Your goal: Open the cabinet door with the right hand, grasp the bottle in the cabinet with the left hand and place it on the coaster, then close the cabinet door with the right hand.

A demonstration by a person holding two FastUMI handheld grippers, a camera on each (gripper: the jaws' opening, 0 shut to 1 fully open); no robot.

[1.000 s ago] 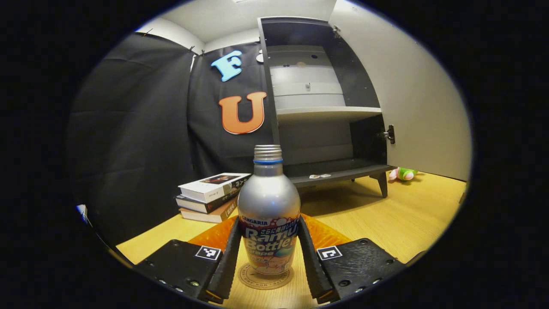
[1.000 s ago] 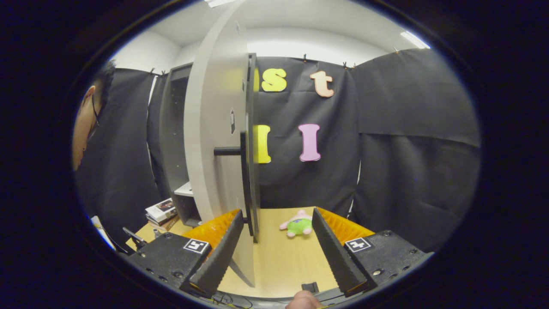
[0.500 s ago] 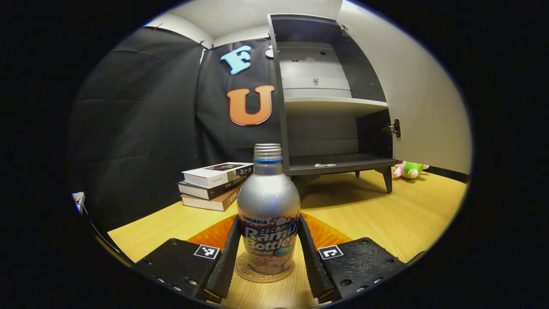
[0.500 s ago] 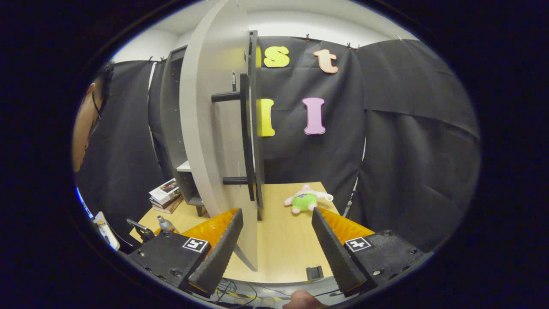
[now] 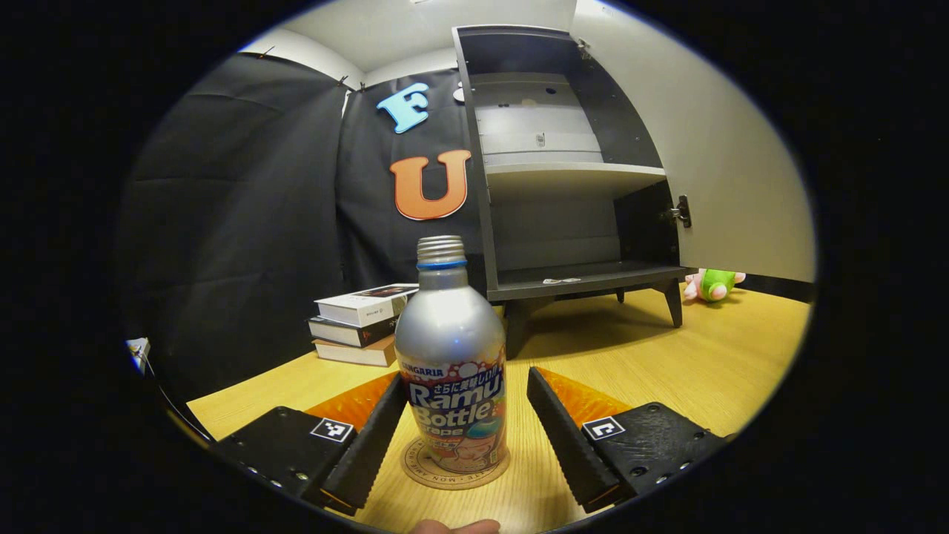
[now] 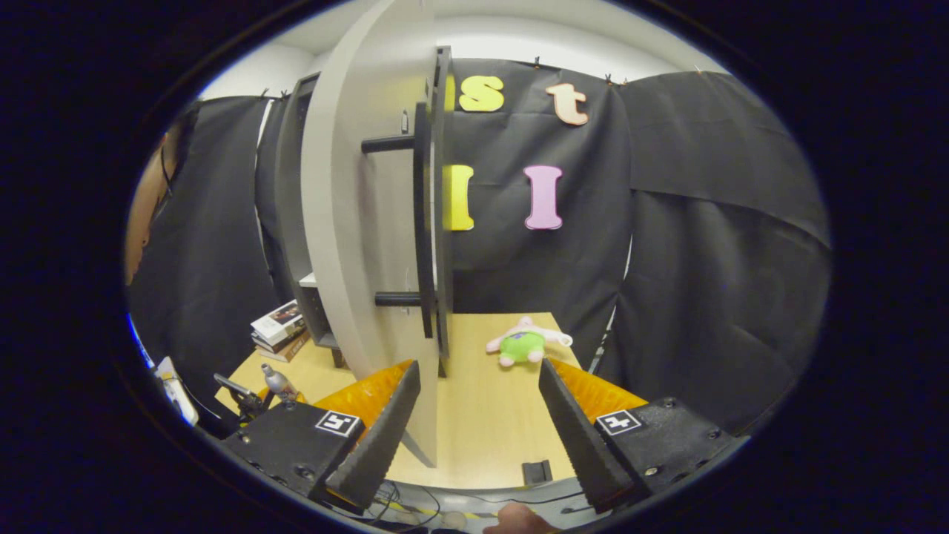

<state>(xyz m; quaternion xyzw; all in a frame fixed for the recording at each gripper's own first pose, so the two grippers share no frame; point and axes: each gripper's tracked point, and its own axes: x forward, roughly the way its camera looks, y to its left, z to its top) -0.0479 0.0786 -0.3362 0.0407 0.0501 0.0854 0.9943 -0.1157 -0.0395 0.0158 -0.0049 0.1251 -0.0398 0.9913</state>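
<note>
In the left gripper view, the left gripper sits low at the bottom of the frame, level over the bench, its fingers spread either side of the bottle (the left one close against it, the right one clear). The bottle stands upright on the coaster, centre frame. Right of it, the cabinet stands open. In the right gripper view, the right gripper is spread, pointing at the cabinet door, its edge between the fingers.

left tool: black screw-studded blocks, 2 square markers, ribbed fingers | right tool: same build, 2 markers
</note>
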